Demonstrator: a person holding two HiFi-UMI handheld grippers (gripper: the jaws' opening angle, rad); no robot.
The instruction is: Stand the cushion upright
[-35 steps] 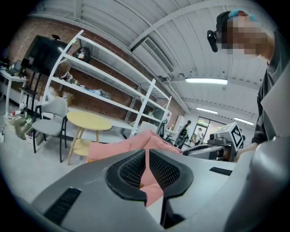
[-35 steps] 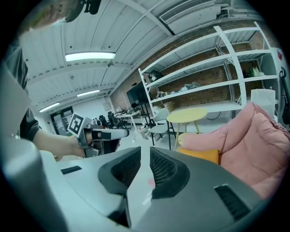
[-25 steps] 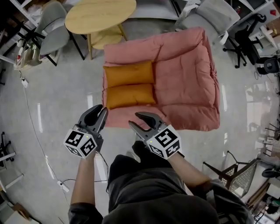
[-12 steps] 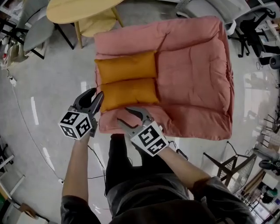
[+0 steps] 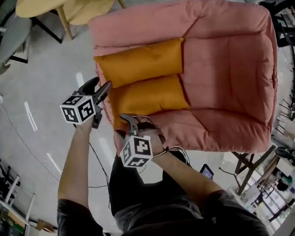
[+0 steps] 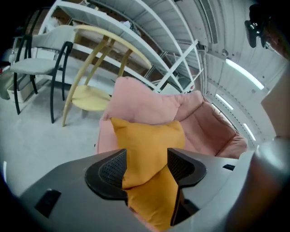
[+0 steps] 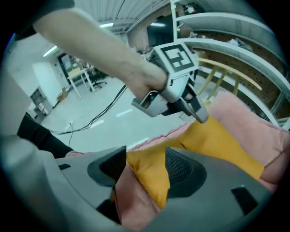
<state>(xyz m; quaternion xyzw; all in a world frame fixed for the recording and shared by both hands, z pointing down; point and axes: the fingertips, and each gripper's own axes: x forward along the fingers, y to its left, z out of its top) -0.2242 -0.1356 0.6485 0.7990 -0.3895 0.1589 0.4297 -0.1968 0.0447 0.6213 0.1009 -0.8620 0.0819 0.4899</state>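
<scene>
Both arms slope down; my left gripper and right gripper, jaws just spreading, frame the cushion unpinched.

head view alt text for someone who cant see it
Seen from above, a person's left gripper and right gripper, jaws just opened and pressing on nothing, hover at the left end of the nearer orange cushion, which lies flat beside a second orange cushion on a pink sofa. A wooden table stands beyond.
</scene>
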